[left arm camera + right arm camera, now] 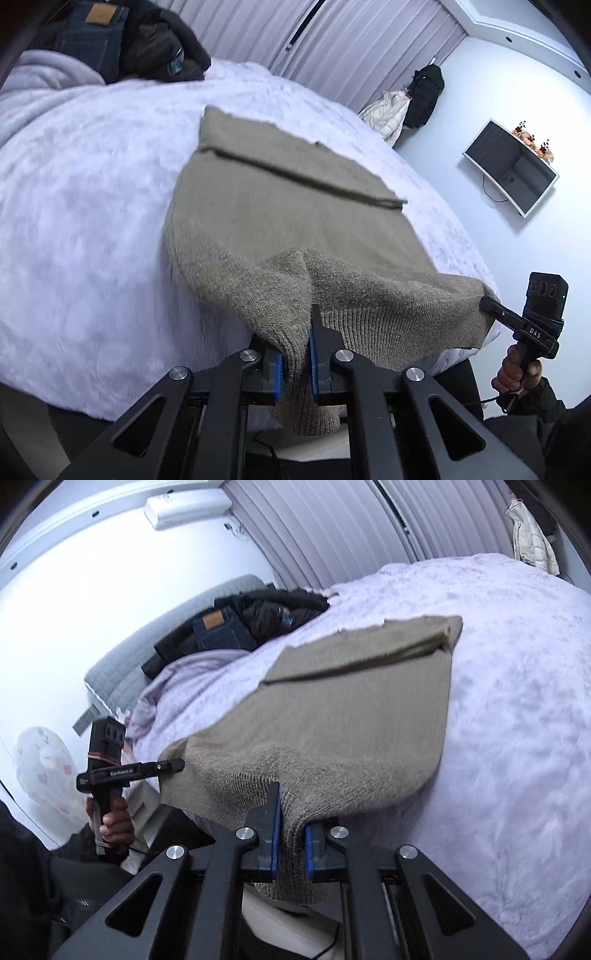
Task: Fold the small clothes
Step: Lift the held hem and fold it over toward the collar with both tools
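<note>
A taupe knit garment lies on the bed, its far part folded over itself and its near ribbed hem lifted off the cover. My left gripper is shut on the hem's left corner, and knit hangs down between its blue pads. The right gripper shows at the hem's other corner, held by a hand. In the right wrist view the right gripper is shut on the garment, and the left gripper pinches the hem's far left corner.
The white fluffy bed cover spreads under the garment. Dark clothes and jeans are piled at the bed's head. Jackets hang on the wall beside a mounted screen. The bed's near edge runs just under both grippers.
</note>
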`<action>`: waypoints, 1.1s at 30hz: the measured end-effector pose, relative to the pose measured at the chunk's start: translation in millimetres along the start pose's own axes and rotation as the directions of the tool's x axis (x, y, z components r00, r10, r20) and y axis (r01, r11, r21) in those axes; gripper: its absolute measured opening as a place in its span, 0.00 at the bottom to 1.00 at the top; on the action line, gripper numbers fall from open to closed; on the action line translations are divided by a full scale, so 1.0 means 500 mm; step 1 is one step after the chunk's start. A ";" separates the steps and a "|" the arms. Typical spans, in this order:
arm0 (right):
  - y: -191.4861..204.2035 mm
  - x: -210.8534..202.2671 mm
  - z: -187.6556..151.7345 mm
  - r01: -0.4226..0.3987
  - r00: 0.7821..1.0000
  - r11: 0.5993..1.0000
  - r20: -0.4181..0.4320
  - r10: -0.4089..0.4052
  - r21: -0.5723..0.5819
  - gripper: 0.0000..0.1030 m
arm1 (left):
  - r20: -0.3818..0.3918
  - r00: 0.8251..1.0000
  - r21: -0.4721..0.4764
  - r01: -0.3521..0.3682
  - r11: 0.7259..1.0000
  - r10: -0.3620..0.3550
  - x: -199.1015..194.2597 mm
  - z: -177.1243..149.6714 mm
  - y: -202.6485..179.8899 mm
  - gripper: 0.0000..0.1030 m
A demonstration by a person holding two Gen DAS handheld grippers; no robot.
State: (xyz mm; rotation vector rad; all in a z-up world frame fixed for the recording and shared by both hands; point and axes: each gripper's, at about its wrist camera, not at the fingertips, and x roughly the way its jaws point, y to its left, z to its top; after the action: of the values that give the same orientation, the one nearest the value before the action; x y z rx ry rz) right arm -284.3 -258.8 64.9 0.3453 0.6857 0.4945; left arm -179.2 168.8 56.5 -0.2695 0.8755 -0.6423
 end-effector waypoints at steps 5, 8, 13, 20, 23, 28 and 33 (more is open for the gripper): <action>-0.002 0.001 0.051 -0.013 0.998 1.000 0.058 0.013 0.002 0.10 | 0.047 0.999 0.009 -0.004 1.000 0.004 0.003 0.062 -0.007 0.11; -0.009 0.013 0.090 -0.007 0.997 1.000 0.082 0.008 -0.002 0.10 | 0.059 0.998 0.007 -0.006 1.000 0.006 0.015 0.107 -0.002 0.11; -0.027 0.035 0.171 0.020 0.995 1.000 0.097 -0.018 -0.011 0.10 | 0.074 0.997 0.022 -0.019 1.000 0.017 0.042 0.191 -0.007 0.11; -0.078 0.088 0.273 0.039 0.998 0.996 0.054 -0.044 0.080 0.10 | 0.041 0.999 -0.006 -0.032 0.999 0.032 0.104 0.291 0.002 0.11; -0.108 0.120 0.314 0.044 0.998 0.988 0.033 -0.049 0.150 0.10 | 0.005 0.999 -0.036 -0.037 0.999 0.037 0.148 0.333 0.019 0.11; -0.142 0.183 0.376 0.074 0.997 0.979 -0.010 -0.073 0.190 0.10 | -0.011 0.999 -0.054 -0.041 0.998 0.041 0.192 0.403 0.029 0.11; -0.174 0.215 0.435 0.090 0.996 0.975 -0.007 -0.091 0.205 0.10 | -0.028 0.998 -0.048 -0.060 0.997 0.058 0.247 0.471 0.029 0.11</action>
State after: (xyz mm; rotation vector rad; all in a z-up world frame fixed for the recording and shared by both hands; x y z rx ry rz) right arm -38.4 -303.9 127.8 0.5063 0.7485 0.3368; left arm 68.6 95.0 118.8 -0.2783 0.9219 -0.5715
